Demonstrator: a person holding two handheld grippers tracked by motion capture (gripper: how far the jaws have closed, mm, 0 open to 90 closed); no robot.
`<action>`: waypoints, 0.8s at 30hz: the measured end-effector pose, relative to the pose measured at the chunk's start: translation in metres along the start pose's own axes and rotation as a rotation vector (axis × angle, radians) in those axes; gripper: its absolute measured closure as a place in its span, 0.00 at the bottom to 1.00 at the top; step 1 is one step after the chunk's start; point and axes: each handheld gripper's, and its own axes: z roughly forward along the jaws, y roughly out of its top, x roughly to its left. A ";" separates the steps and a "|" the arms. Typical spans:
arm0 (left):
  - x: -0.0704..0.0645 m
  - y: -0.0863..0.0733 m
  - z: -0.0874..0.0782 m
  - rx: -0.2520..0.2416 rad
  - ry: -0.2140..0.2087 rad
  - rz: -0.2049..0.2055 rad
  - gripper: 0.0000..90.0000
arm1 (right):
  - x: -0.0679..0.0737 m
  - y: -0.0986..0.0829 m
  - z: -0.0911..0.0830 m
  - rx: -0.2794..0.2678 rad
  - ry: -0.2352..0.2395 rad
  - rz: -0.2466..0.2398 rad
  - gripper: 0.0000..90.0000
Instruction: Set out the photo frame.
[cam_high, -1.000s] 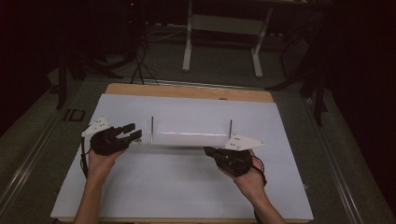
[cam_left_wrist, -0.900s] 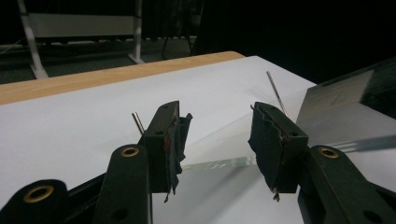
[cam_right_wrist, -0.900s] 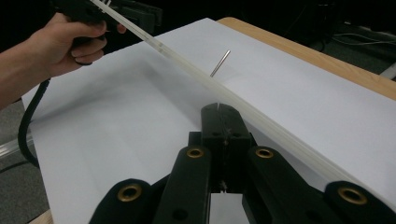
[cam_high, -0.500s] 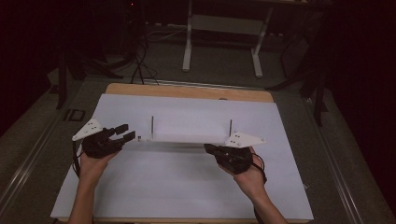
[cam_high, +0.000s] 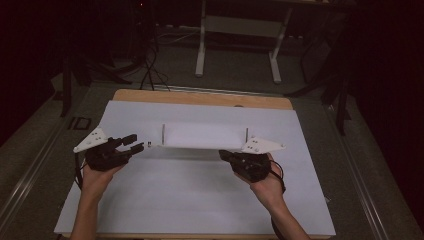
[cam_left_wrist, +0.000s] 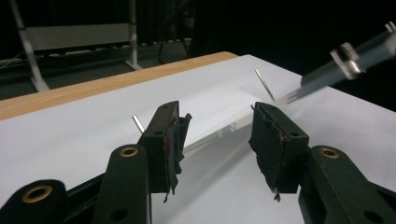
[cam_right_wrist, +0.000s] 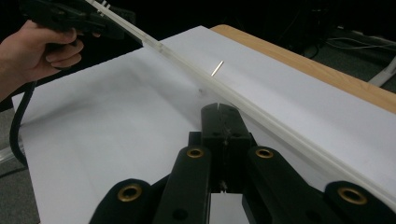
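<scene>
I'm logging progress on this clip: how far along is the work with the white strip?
Done: the white strip lies on the sheet, both pins upright. In hand: nothing is gripped. The left gripper is open just off the strip's left end, and the right gripper is shut beside its right part. Left: probably taking hold of the strip.

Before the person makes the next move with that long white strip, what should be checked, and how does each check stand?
1. Left gripper open for a grasp: ok, jaws stand apart.
2. White strip lined up with that gap: ok, its end lies ahead between the jaws; whether they touch, cannot tell.
3. Right gripper ready to grasp: not ok, jaws shut, beside the strip.
4. Left pin and right pin upright: ok.
5. Strip lying flat on the white table cover: cannot tell.
</scene>
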 end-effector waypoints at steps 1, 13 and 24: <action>-0.001 0.000 0.001 0.001 -0.005 0.004 0.58 | -0.001 0.001 0.000 -0.001 -0.002 0.001 1.00; -0.014 0.005 0.014 0.024 -0.026 0.066 0.59 | -0.005 0.007 0.000 -0.016 -0.009 0.006 1.00; -0.028 0.016 0.026 -0.002 0.023 0.138 0.63 | -0.009 0.011 0.000 -0.018 -0.014 0.006 1.00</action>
